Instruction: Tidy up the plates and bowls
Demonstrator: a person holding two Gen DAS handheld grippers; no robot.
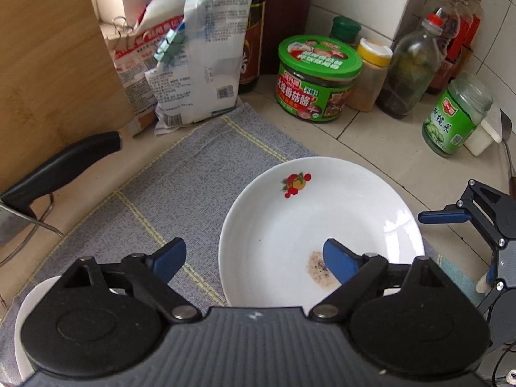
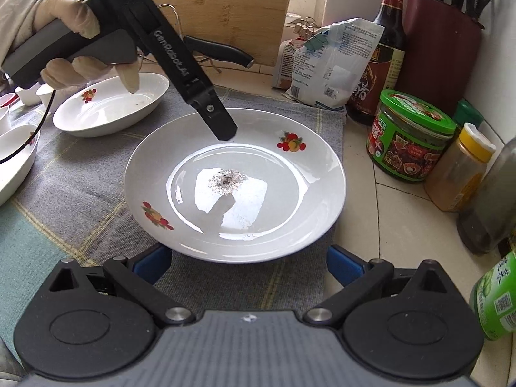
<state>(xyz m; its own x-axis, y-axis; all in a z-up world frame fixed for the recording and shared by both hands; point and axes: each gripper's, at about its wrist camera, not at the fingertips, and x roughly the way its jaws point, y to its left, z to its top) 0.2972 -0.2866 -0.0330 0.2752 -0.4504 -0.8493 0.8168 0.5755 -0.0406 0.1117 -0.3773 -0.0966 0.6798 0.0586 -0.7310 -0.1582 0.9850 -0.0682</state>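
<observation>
A white plate with fruit prints lies on the grey cloth, with a patch of dark specks at its middle; it also shows in the left wrist view. My left gripper is open, hovering above the plate's left rim, with one finger over the plate. My right gripper is open at the plate's near edge, one finger on each side of it. A second white dish sits at the far left, and a white bowl at the left edge.
Jars and bottles stand on the right: a green-lidded jar, a yellow-capped jar, a dark sauce bottle. Paper bags, a wooden board and a black-handled knife are at the back. Small white cups stand far left.
</observation>
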